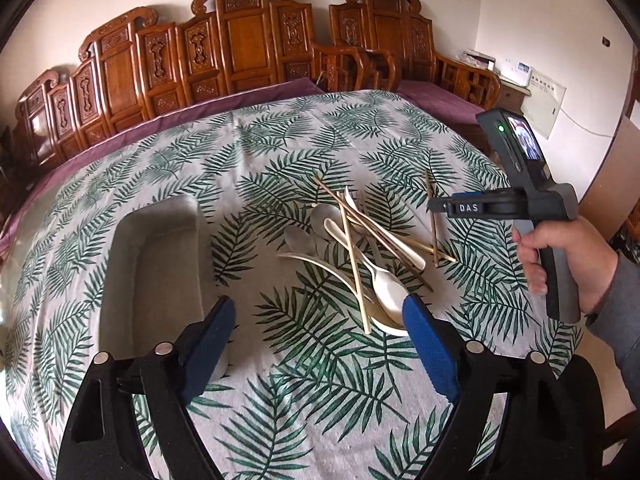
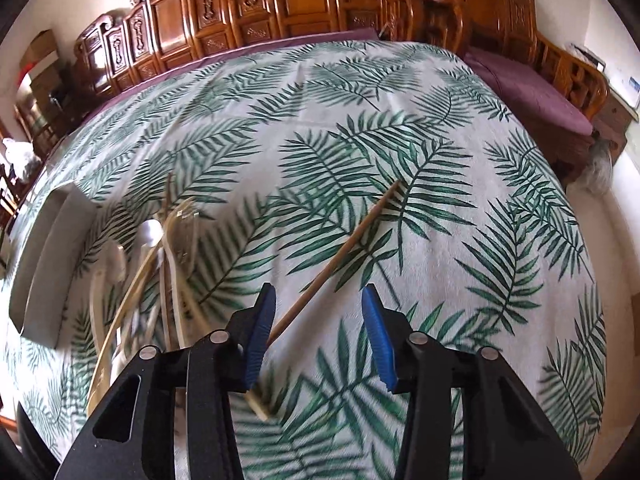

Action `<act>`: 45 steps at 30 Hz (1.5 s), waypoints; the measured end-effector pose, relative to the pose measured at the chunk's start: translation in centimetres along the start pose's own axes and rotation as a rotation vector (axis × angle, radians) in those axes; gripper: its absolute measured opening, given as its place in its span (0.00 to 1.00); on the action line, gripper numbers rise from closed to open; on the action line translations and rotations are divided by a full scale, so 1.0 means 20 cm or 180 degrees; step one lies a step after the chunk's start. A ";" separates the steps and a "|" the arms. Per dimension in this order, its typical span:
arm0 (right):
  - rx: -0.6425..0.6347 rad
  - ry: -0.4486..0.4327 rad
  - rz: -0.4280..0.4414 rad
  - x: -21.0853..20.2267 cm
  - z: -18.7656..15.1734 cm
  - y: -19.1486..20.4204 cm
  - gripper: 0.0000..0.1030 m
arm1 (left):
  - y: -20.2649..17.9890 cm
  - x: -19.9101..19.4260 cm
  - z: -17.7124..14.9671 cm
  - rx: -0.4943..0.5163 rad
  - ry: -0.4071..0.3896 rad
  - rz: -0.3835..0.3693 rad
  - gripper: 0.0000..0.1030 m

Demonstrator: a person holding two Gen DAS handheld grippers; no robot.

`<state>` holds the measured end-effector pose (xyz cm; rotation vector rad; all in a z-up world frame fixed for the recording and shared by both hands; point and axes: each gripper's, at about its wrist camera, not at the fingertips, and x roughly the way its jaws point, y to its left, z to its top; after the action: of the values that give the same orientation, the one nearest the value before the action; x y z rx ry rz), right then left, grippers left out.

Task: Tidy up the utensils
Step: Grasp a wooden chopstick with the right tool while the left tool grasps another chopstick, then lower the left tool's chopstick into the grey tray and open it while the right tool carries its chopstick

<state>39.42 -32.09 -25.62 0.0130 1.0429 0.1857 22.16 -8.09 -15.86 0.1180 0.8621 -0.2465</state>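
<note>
A heap of wooden chopsticks [image 1: 354, 264] and white and metal spoons [image 1: 386, 284] lies on the leaf-print tablecloth [image 1: 260, 160]. A grey rectangular tray [image 1: 156, 272] stands to its left. My left gripper [image 1: 318, 340] is open and empty, just in front of the heap. My right gripper [image 2: 318, 332] is open, low over a single chopstick [image 2: 340, 256] that lies apart from the heap [image 2: 160, 272], passing under its left finger. The right gripper also shows in the left wrist view [image 1: 440, 204], to the right of the heap. The tray [image 2: 48, 264] sits at the far left there.
A carved wooden bench [image 1: 240, 48] with a purple cushion runs along the far edge of the table. A wooden armchair [image 2: 560, 80] stands at the far right. The tablecloth [image 2: 460, 200] stretches to the right of the single chopstick.
</note>
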 end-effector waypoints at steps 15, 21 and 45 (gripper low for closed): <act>-0.0078 0.0136 0.0077 0.03 -0.03 -0.03 0.06 | 0.00 0.36 0.12 -0.0083 0.0354 -0.0168 0.47; -0.0023 0.0058 0.0317 -0.13 -0.12 0.00 0.06 | -0.02 0.51 0.16 -0.0073 0.0456 -0.0238 0.33; -0.0166 -0.0181 0.0373 -0.38 -0.22 0.06 0.06 | -0.06 0.67 0.20 -0.0135 0.0726 -0.0395 0.05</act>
<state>31.79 -32.54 -21.22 0.0321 0.9808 0.3171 33.21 -12.23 -23.54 0.0536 1.1026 -0.3351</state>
